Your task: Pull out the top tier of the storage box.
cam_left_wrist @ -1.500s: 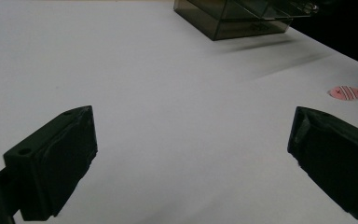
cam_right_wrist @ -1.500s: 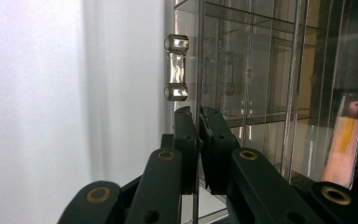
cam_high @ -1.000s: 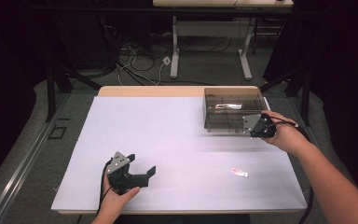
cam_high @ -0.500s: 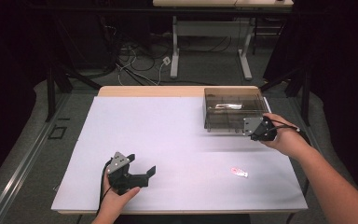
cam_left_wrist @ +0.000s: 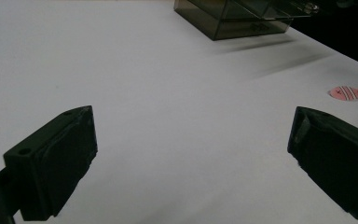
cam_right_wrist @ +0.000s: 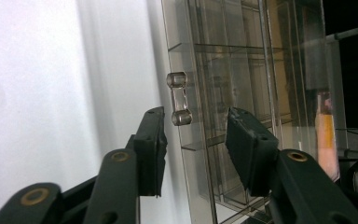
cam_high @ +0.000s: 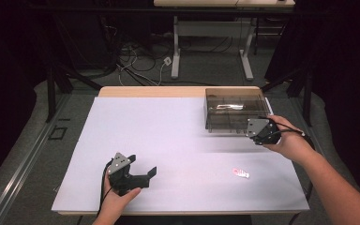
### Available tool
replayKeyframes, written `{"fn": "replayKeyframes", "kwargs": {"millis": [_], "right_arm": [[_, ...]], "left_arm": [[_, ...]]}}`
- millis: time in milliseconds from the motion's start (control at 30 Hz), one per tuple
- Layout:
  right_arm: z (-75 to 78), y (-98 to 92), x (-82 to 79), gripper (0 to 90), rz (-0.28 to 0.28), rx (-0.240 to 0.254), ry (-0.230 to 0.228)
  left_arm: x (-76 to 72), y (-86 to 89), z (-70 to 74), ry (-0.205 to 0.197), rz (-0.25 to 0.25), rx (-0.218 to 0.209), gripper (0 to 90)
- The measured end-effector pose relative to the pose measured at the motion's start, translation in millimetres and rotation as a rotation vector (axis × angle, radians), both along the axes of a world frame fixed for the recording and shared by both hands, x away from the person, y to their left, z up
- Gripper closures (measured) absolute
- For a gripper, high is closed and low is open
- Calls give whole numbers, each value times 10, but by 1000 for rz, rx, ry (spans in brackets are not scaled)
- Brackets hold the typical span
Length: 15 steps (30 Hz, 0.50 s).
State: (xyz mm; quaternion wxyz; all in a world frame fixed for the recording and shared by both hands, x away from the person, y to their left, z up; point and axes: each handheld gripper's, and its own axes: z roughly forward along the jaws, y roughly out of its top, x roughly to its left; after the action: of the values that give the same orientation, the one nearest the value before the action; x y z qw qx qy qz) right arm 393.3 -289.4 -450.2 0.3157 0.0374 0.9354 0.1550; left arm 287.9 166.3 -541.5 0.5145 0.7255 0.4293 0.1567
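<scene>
The smoked clear-plastic drawer box sits at the table's far right; left to right, the left tongs rest wide open and empty near the front edge; the right tongs, jaws just opening, straddle the clear drawer handle without pressing it; closing off-centre could slip off the knob or shove the light box; no readable writing, though the pink fish-shaped piece bears stripes.

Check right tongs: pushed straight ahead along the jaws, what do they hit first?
Likely the smoked clear drawer box. The right tongs, jaws just opening and empty, straddle its front panel edge, with the small clear handle just ahead. Depth to the handle is unclear.
</scene>
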Motion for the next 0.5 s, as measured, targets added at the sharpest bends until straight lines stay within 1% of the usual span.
{"fn": "replayKeyframes", "kwargs": {"millis": [33,100,133,233,267,300,333,367,433,467,500], "right_arm": [[0,2,-12,560,-9,6,0],[10,7,-25,545,-5,12,-6],[9,10,-35,538,-12,22,-14],[19,17,-52,516,-16,34,-19],[20,21,-61,513,-21,43,-18],[17,22,-80,507,-39,55,-16],[21,25,-76,501,-29,54,-21],[19,27,-87,497,-38,63,-20],[25,30,-94,484,-35,65,-32],[8,31,-95,479,-31,96,-38],[21,31,-113,474,-49,89,-31]], "left_arm": [[-1,0,0,2,1,0,13],[-1,-1,-1,3,1,-1,13],[0,0,-1,2,1,0,13],[0,0,1,0,0,-1,14],[-2,1,1,2,1,0,13],[-2,2,2,3,1,-1,13],[-2,1,1,2,2,0,13],[-1,2,1,3,1,0,13],[-1,3,1,2,1,-1,13],[0,3,1,3,1,-1,13],[0,3,1,3,1,0,13]]}}
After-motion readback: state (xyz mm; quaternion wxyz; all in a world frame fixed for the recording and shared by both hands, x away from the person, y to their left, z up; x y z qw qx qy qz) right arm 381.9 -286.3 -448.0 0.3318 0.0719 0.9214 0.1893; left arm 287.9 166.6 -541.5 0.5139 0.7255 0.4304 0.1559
